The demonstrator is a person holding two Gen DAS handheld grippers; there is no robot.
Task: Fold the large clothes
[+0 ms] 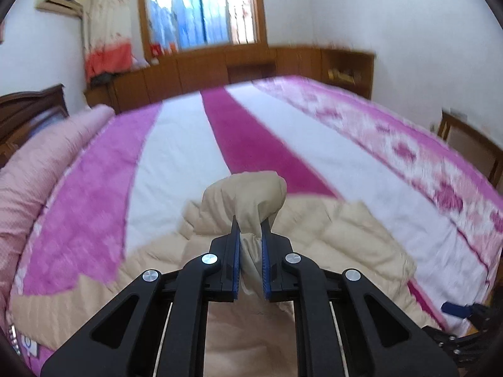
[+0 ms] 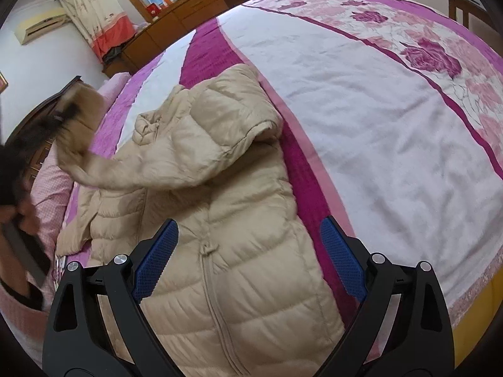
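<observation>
A beige quilted puffer jacket (image 2: pixel 226 220) lies front up on the bed, zipper toward me, its hood (image 2: pixel 229 103) at the far end. My left gripper (image 1: pixel 251 224) is shut on the cuff of one sleeve (image 1: pixel 248 194) and holds it lifted above the jacket; in the right wrist view it shows blurred at the left (image 2: pixel 67 111), with the sleeve (image 2: pixel 103 169) stretched up from the jacket. My right gripper (image 2: pixel 250 235) is open and empty, hovering over the jacket's lower front.
The bed (image 2: pixel 361 110) has a pink, white and magenta striped cover with a rose pattern at the right. A pink quilt (image 1: pixel 41 169) lies along the left by the dark headboard (image 1: pixel 28 106). Wooden cabinets (image 1: pixel 220 66) and a chair (image 1: pixel 471 144) stand beyond.
</observation>
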